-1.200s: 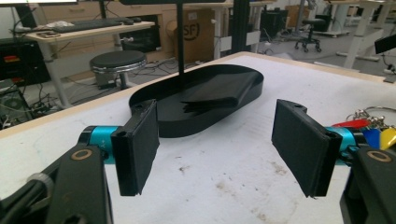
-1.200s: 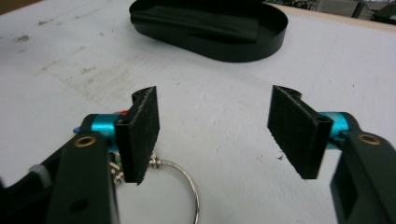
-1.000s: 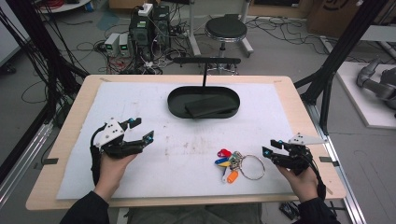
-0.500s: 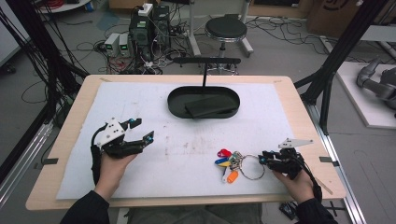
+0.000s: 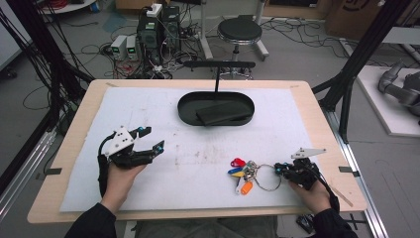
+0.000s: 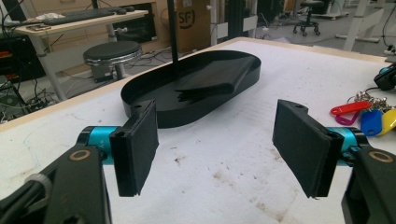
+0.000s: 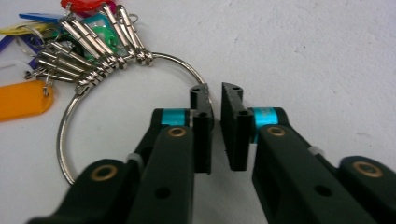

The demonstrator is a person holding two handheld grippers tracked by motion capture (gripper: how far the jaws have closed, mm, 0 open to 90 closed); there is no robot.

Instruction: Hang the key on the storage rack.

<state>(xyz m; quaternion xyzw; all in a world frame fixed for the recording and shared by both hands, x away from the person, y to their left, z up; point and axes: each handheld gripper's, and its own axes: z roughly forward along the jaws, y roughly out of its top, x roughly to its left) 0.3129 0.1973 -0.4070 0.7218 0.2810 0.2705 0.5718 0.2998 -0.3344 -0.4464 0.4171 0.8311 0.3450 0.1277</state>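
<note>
A bunch of keys with coloured tags [image 5: 241, 174] [image 7: 93, 42] [image 6: 364, 116] lies on the white mat, strung on a large wire ring [image 7: 61, 140]. My right gripper [image 5: 278, 170] [image 7: 215, 91] is low at the ring's right side. Its jaws have just been closing and now stand shut on the ring's wire, which runs in against the left pad with only a thin slit left. At the mat's left, my left gripper [image 5: 151, 138] [image 6: 217, 140] is held wide open with nothing between its pads. It faces a black oval tray [image 5: 183, 106] [image 6: 154, 100].
In the tray lies a flat black folded item [image 5: 218, 115] [image 6: 215, 77], and a thin post with a crossbar [image 5: 218, 64] rises from it. The mat [image 5: 198, 148] covers most of the wooden table. Beyond the far edge are a stool [image 5: 239, 30] and cables.
My right gripper has sunk toward the mat and moved left to the ring, and its jaws have closed from wide apart onto the wire. The left gripper has stayed put.
</note>
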